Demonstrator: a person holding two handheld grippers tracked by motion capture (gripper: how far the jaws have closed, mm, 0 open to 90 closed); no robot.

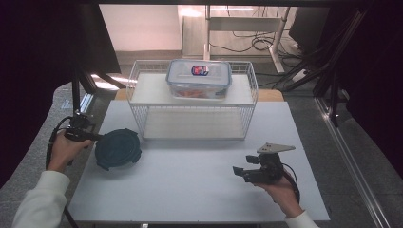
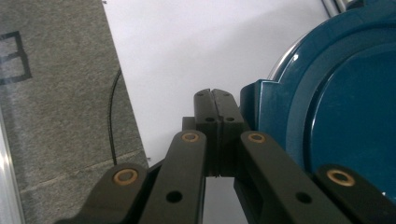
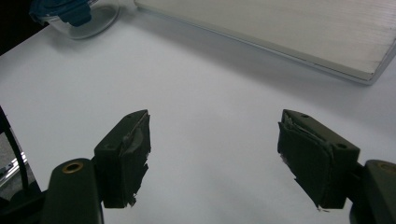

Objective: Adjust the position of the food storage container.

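We see the left gripper [image 1: 97, 137] at the left edge of the white table [image 1: 199, 190], its jaws pressed together with nothing between them; in the left gripper view the closed tips [image 2: 215, 105] sit just beside a latch tab of the round teal-lidded container [image 1: 118, 148], whether touching we cannot tell; that container rests on the table's left side, in front of the white wire rack [image 1: 192, 102]; the right gripper [image 1: 236, 171] is held near the table's right front, its jaws spread wide over bare tabletop, holding nothing; on the rack's upper shelf stands a clear rectangular lidded box [image 1: 199, 79]
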